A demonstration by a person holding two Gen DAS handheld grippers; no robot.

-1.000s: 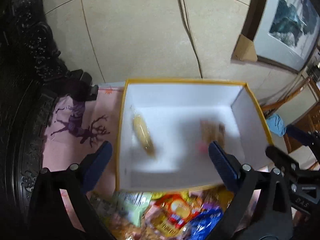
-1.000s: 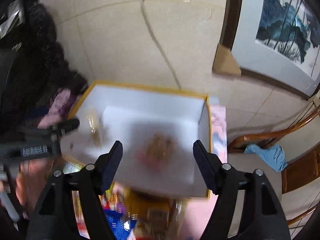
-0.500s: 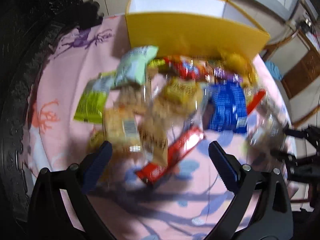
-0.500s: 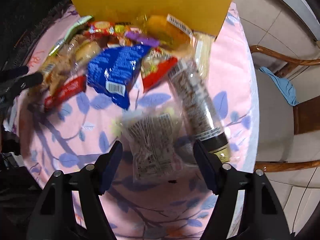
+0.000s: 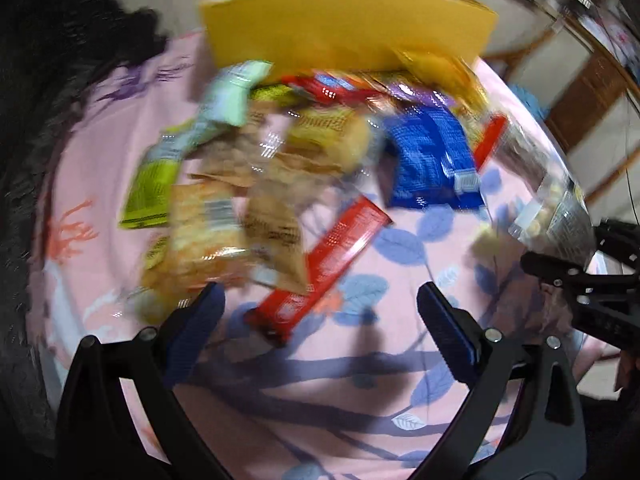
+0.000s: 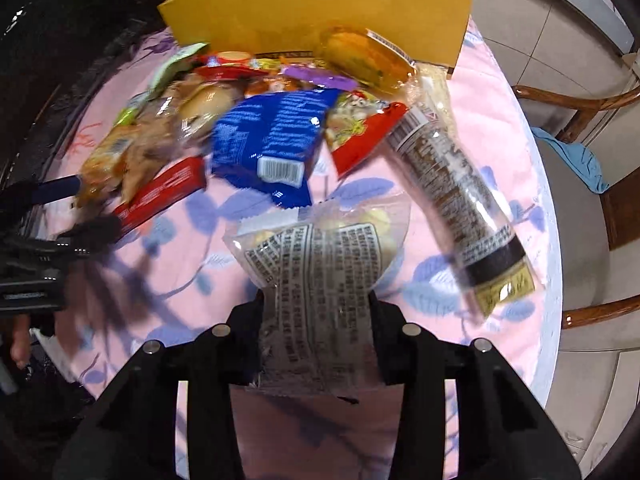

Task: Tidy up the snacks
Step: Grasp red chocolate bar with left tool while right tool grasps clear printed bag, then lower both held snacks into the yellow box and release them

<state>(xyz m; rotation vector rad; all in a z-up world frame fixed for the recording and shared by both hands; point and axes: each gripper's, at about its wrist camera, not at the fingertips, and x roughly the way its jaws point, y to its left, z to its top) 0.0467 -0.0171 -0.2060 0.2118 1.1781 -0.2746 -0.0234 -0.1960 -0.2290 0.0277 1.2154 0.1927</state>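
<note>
A heap of snack packets lies on a pink leaf-print tablecloth in front of a yellow box. My right gripper has its jaws closing on a clear snack bag with black print, which is pinched narrow between the pads. My left gripper hangs open just above the cloth, with the near end of a red bar between its blue fingers, untouched. A blue packet and a long clear tube of snacks lie close by.
Green, tan and orange packets crowd the left of the heap. The round table's edge curves along the right, with a wooden chair and blue cloth beyond it. Dark carved furniture borders the left.
Both grippers swung back from over the box and dropped low over the table. The right jaws went from wide apart to pinching the clear bag. The left stayed open.
</note>
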